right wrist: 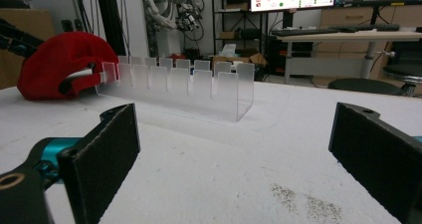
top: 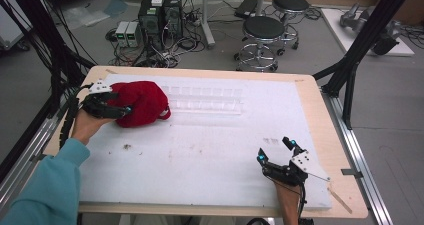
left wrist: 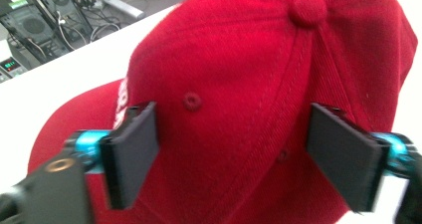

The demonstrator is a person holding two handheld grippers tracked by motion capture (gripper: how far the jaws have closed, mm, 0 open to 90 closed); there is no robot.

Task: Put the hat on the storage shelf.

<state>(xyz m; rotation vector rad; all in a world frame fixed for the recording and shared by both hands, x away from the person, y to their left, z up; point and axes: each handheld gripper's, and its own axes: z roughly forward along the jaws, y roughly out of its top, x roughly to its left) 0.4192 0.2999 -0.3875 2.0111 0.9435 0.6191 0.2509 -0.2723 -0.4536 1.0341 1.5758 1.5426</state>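
Sitting crown-up at far-left of white table mat (top: 210,150), red baseball cap (top: 140,103) being straddled by left gripper (left wrist: 233,154), jaws apart and not yet pinching, beside clear slotted rack (top: 205,99); right gripper (top: 276,151) idling agape, near edge.

No legible text, even on the red cap (left wrist: 259,84).

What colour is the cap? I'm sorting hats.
Red; the cap shows best in the left gripper view.
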